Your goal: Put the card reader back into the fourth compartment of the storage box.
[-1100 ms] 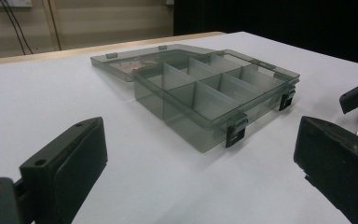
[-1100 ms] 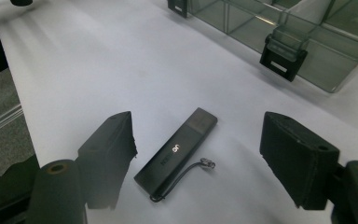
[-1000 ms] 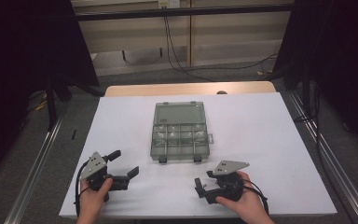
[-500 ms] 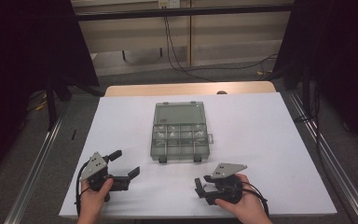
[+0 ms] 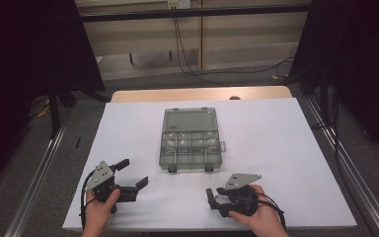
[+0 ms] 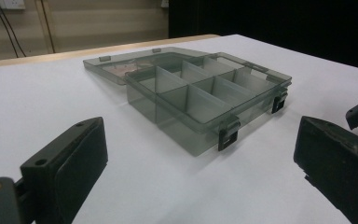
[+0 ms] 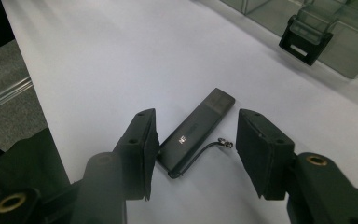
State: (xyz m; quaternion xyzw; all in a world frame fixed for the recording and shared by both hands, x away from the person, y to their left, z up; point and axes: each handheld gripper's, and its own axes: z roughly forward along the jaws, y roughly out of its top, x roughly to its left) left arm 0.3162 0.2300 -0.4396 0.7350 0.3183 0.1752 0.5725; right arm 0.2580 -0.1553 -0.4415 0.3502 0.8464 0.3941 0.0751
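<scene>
Right tool [image 7: 193,154] is straddling a black USB stick [image 7: 196,134] lying flat on the white counter [image 5: 276,143], near the organizer box [image 5: 191,139]; its jaws have just been closing, the left one at the stick's edge, the right one off it. The stick is looking light, rigid, smooth-sided, likely to skid. Best grip: across its long narrow sides at mid-length, avoiding the thin cord loop [image 7: 200,156]. Left tool [image 6: 200,186] is sitting apart, holding nothing.

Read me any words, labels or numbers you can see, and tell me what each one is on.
None can be read.
Flat black stick with a thin cord: a small pale mark on its top face, too small and blurred to read.
Smoky clear plastic compartment box: no lettering shows.
</scene>
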